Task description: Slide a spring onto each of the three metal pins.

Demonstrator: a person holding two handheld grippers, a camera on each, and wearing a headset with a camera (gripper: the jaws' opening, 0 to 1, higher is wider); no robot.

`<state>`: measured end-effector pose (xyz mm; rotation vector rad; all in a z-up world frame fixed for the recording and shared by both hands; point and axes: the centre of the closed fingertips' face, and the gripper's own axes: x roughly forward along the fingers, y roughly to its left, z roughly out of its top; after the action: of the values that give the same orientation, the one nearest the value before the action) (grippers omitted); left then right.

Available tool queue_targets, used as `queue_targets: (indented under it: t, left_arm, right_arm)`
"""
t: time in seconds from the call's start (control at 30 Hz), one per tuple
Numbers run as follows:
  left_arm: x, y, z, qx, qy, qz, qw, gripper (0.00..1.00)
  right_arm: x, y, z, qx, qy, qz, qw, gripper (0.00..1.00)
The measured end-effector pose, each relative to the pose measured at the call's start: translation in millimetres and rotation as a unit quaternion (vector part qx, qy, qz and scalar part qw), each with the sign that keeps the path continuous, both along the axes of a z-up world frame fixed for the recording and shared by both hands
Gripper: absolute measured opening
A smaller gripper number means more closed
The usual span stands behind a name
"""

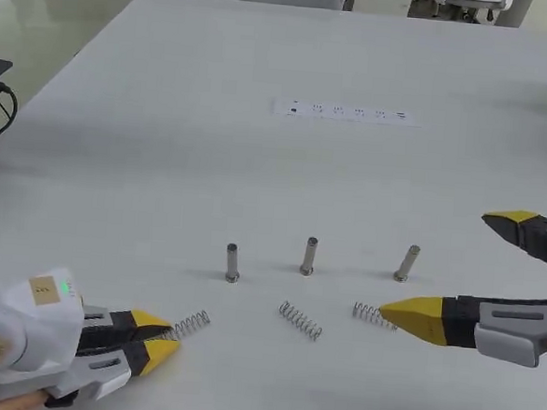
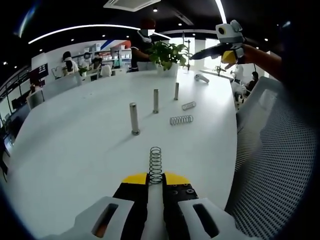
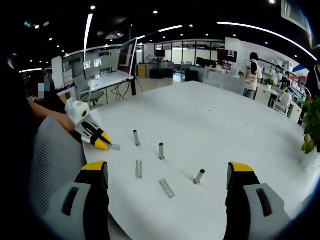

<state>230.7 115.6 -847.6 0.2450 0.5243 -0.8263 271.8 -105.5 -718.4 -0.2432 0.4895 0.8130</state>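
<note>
Three metal pins stand upright in a row on the white table: left pin (image 1: 232,262), middle pin (image 1: 308,255), right pin (image 1: 407,262). All three are bare. My left gripper (image 1: 166,336) at the near left is shut on the end of one spring (image 1: 190,325), which sticks out ahead of the jaws (image 2: 155,165) toward the nearest pin (image 2: 134,118). Two more springs lie loose in front of the pins, one (image 1: 300,320) in the middle and one (image 1: 369,312) by the right gripper's near jaw. My right gripper (image 1: 435,265) hovers wide open at the right, holding nothing (image 3: 167,168).
A white power strip (image 1: 346,112) lies flat farther back on the table. A black cable (image 1: 0,92) hangs off the left edge. A mesh chair (image 2: 270,150) stands by the near table edge, and a potted plant (image 2: 167,52) sits at the far end.
</note>
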Motion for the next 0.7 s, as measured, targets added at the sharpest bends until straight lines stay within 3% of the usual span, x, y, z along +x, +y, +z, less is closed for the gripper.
queue_targets:
  t: [0.2, 0.5, 0.7]
  left_arm:
    - [-5.2, -6.7, 10.6, -0.008, -0.003, -0.017, 0.9998, 0.02]
    - [-12.0, -27.1, 43.6, -0.018, -0.031, -0.066, 0.9972, 0.02]
    - [-16.1, -45.4, 72.2, -0.03, -0.054, -0.105, 0.9925, 0.02]
  right_arm:
    - [-3.0, 4.1, 2.3, -0.004, -0.002, 0.01, 0.9999, 0.99]
    - [-9.0, 16.8, 10.6, -0.002, -0.007, 0.037, 0.9993, 0.99]
    - [-14.7, 27.3, 11.3, -0.003, -0.003, 0.058, 0.9983, 0.97]
